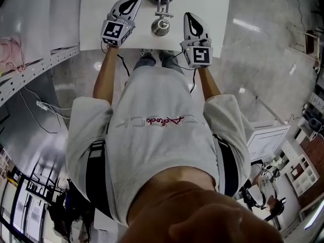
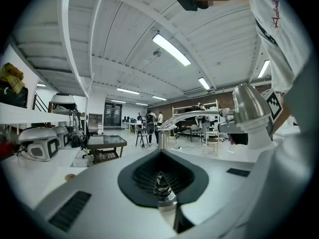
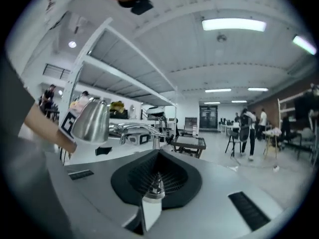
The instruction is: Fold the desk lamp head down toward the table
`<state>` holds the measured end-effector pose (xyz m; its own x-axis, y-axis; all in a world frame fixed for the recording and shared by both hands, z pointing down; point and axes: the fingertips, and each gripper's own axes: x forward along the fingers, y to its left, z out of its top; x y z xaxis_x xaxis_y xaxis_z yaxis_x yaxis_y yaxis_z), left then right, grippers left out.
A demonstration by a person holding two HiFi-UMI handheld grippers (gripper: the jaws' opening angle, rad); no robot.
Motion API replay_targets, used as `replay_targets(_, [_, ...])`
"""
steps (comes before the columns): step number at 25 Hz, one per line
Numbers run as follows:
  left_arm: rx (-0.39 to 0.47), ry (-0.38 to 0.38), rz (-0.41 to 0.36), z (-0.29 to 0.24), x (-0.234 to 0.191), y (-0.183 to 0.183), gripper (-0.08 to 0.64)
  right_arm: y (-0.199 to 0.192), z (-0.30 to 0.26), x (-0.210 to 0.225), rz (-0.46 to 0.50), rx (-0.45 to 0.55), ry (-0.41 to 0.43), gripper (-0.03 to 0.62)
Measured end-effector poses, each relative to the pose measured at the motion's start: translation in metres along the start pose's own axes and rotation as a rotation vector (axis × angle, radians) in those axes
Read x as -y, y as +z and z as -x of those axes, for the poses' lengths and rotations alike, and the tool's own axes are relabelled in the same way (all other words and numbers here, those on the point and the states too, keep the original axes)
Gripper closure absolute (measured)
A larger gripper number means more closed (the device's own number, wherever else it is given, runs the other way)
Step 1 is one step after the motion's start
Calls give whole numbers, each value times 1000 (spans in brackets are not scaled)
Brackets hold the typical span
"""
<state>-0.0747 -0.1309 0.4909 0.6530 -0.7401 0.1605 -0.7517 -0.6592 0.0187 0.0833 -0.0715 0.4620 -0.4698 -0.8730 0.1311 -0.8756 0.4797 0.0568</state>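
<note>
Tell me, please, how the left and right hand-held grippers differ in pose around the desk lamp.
The left hand-held gripper slants in toward the desk lamp, while the right hand-held gripper points more nearly straight ahead. The left one reaches farther over the table, its tip past the lamp head; the right one's tip stops beside it. Both are shut, hold nothing and flank the lamp head without touching it.

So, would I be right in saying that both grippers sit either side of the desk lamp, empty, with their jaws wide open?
Not quite: the jaws are shut, not wide open. The left gripper and right gripper do sit either side of the desk lamp, empty. Each gripper view shows its own jaws closed together with nothing between them.
</note>
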Motion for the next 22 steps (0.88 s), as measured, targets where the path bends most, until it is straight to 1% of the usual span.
replay_targets(3, [10, 26, 10, 14, 7, 4, 532, 0, 6, 5, -142, 21, -38, 578])
replay_targets(5, [14, 28, 22, 24, 13, 5, 532, 0, 10, 3, -191, 21, -52, 578])
replay_targets(7, [8, 25, 28, 34, 18, 3, 532, -1, 14, -1, -215, 17, -58, 578])
replay_targets(12, [-34, 27, 7, 53, 30, -7, 532, -7, 25, -10, -228, 1, -73, 578])
replay_targets(16, [-20, 34, 44, 73, 41, -10, 532, -10, 43, -20, -197, -9, -83, 577])
replay_targets(19, [-18, 43, 53, 86, 57, -12, 532, -12, 62, -26, -155, -12, -81, 578])
replay_targets(22, [-17, 57, 68, 102, 78, -14, 532, -14, 86, -34, -151, -8, -70, 578])
